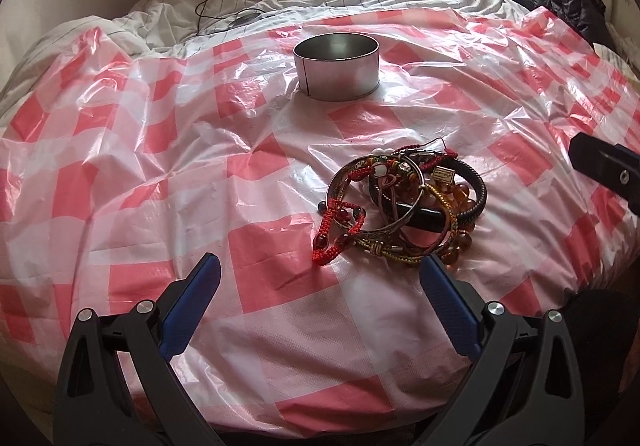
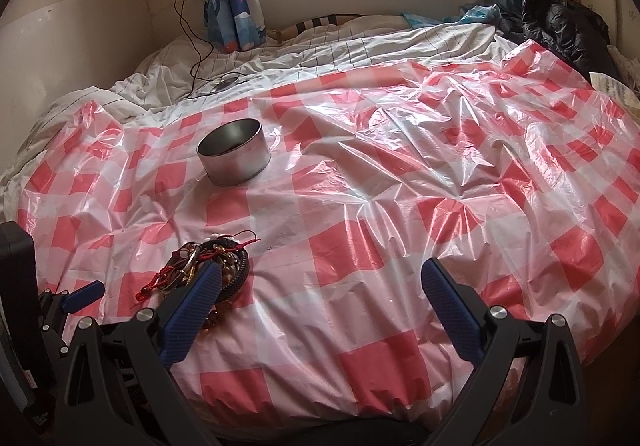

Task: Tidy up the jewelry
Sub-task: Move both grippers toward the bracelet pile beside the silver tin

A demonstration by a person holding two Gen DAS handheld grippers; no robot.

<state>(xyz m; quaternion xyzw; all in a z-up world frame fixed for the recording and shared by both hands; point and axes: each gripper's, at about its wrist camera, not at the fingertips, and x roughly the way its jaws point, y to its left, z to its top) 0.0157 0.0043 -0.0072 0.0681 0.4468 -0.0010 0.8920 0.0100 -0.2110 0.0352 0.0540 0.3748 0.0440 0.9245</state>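
My spread left gripper (image 1: 320, 278) sits nearest the tangled bracelet heap (image 1: 404, 202), centre-right; right gripper (image 2: 320, 282) spread too.

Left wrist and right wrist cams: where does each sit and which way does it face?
Left wrist: on the left gripper, facing the window wall; jewelry pile just ahead, own open fingers and the right gripper's edge show.
Right wrist: on the right gripper, facing likewise; pile at lower left, left gripper's fingertip visible.
Shared: metal tin, checkered plastic sheet, pile.
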